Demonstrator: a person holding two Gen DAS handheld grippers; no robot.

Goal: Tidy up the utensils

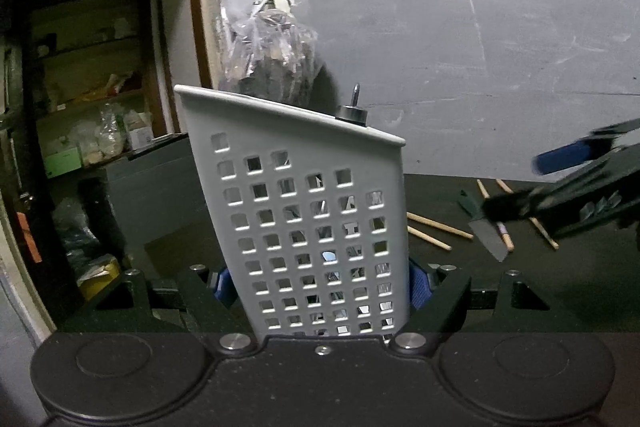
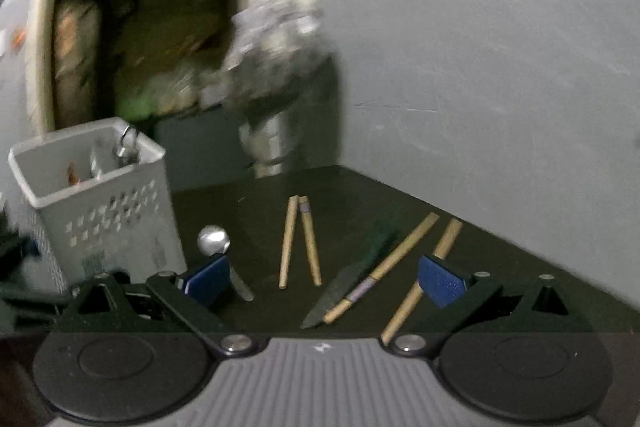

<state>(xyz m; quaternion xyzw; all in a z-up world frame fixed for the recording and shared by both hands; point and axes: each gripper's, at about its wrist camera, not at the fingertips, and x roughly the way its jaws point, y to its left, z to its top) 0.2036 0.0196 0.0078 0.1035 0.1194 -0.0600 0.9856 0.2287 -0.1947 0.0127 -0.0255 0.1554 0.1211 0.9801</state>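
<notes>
Left gripper [image 1: 320, 287] clamped on the white basket [image 1: 304, 211], right gripper [image 2: 324, 279] spread wide and empty over chopsticks [image 2: 300, 239], knife [image 2: 340, 291] and spoon [image 2: 214, 241] on the dark table [image 2: 360, 195]; best centred on one utensil before closing.

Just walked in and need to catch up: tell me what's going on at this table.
A person is sorting utensils with two handheld grippers. The left gripper is shut on the white perforated caddy, holding it steady; a few utensils already stand inside. The right gripper is open over the dark table, where wooden chopsticks, a knife and a spoon still lie loose. Nothing is between its fingers yet.
</notes>
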